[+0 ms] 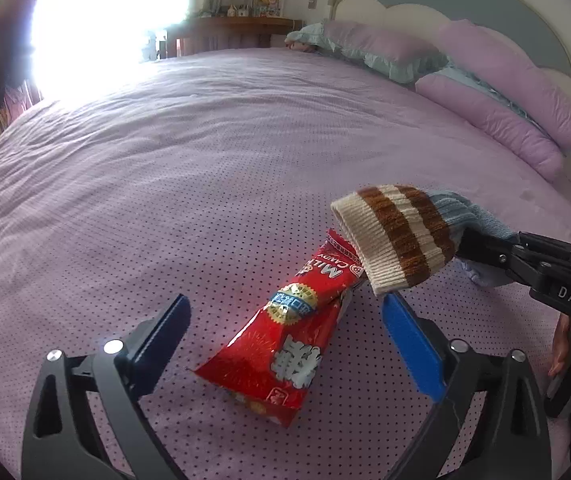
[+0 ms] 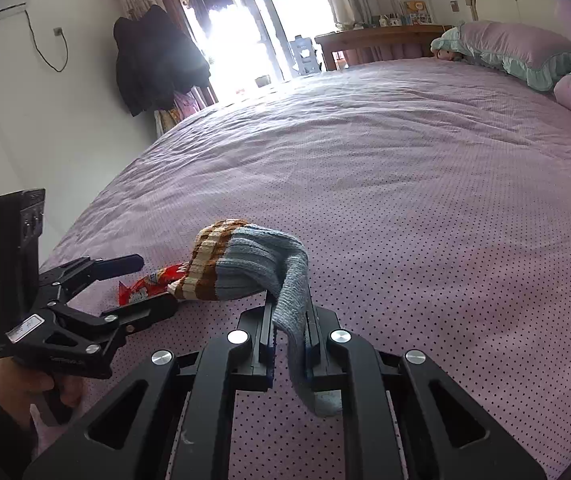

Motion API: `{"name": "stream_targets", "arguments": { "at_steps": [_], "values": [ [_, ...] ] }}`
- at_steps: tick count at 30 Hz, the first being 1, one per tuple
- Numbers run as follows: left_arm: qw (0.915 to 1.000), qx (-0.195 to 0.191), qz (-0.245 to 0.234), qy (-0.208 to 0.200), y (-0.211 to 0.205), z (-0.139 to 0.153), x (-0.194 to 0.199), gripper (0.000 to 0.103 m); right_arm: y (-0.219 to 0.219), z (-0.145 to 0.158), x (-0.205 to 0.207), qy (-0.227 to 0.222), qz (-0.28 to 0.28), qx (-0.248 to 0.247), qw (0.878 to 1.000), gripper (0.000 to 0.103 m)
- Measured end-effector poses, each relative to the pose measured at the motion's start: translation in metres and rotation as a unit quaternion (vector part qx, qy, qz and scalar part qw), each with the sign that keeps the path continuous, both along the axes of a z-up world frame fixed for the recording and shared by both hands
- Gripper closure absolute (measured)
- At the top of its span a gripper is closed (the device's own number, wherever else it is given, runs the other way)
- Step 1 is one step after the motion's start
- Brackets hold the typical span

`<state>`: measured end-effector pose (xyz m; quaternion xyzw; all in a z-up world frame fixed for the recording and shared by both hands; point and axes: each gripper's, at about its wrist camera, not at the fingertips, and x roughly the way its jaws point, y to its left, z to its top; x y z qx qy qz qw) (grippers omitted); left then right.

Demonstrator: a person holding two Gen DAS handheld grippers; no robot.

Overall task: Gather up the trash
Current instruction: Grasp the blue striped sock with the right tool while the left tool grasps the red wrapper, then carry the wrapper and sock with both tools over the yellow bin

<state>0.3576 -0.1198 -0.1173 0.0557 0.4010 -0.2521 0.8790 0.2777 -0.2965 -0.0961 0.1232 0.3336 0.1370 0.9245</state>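
**A:** What's nearest in the left wrist view?

**B:** The left gripper (image 1: 285,330), jaws standing wide with nothing pressed between the pads. The red candy wrapper (image 1: 285,340) lies flat on the bed (image 1: 165,180) in the gap between the two fingers, and neither finger touches it. One finger shows a blue pad (image 1: 413,350).

**A:** And the right one?

**B:** The right gripper (image 2: 289,344) is clamped narrow on a sock (image 2: 261,272). The grey-blue foot part runs down between its fingers, and the striped brown-and-cream cuff hangs out ahead of them.

**A:** Where is the sock relative to the wrapper?

**B:** In the left wrist view the cuff covers the far end of the wrapper. Whether it rests on it or hangs just above, I cannot tell.

**A:** Where on the bed is the wrapper?

**B:** Near the bed's close edge, on the dotted purple cover, well away from the pillows.

**A:** Any sign of the person?

**B:** A hand (image 2: 33,388) with a dark sleeve grips the left gripper's handle at the lower left of the right wrist view.

**A:** Farther back?

**B:** Purple pillows (image 1: 505,92) with pale blue frills lie along the headboard (image 1: 465,4) at the bed's far right. Beyond the far edge stands a wooden table (image 2: 381,40), and a dark coat (image 2: 153,64) hangs beside a bright doorway (image 2: 245,32).
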Motion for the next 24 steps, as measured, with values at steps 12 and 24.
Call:
{"name": "stream_targets", "arguments": {
  "at_steps": [12,24],
  "values": [
    [0.9997,-0.003,-0.024,0.004,-0.01,-0.001,-0.023,0.068,-0.015,0.006,-0.024,-0.008,-0.003,0.021,1.0,0.093],
    [0.9976,-0.037,-0.056,-0.014,-0.024,0.02,-0.128,0.068,-0.029,0.029,-0.125,-0.034,-0.007,0.015,0.999,0.093]
  ]
}}
